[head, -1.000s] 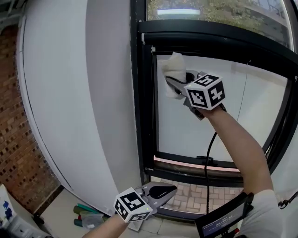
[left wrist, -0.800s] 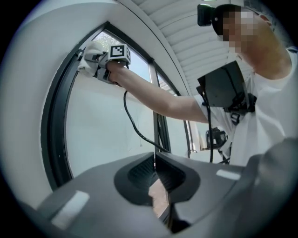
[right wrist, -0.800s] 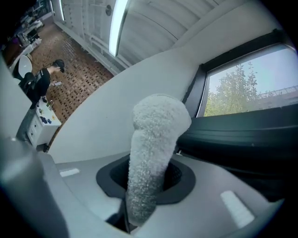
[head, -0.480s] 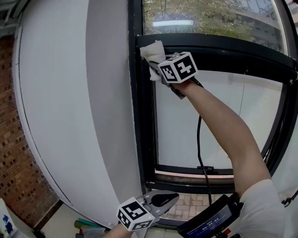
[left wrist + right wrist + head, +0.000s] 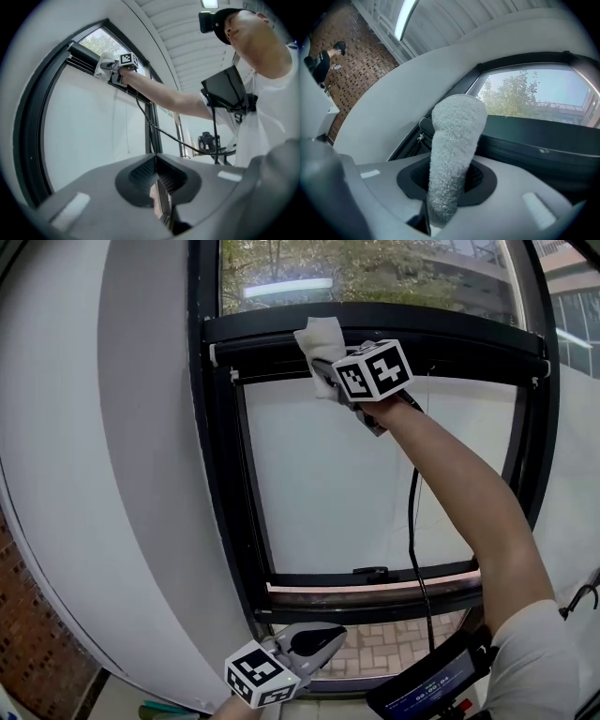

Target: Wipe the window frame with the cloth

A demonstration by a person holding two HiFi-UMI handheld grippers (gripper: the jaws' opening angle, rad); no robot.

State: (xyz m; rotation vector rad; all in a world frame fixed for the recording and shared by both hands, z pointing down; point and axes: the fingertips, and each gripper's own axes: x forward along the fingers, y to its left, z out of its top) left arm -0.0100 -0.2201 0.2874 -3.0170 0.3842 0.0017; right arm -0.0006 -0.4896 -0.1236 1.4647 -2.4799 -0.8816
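R claw (image 5: 325,371) clamped tight on cloth (image 5: 319,337), which is pressed vs top bar of window frame (image 5: 450,334), left of centre. L claw (image 5: 336,638) is low by bottom rail, jaws together, nothing in it. My read: top bar mid-wipe; right stretch, uprights & bottom rail prob. left to do.

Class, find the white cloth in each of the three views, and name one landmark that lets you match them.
Head view: top centre, the cloth at the frame's top bar.
Left gripper view: upper left, small, the cloth at that bar.
Right gripper view: centre, the cloth stands between the jaws, with the bar behind it.
Shared landmark: the black top bar.
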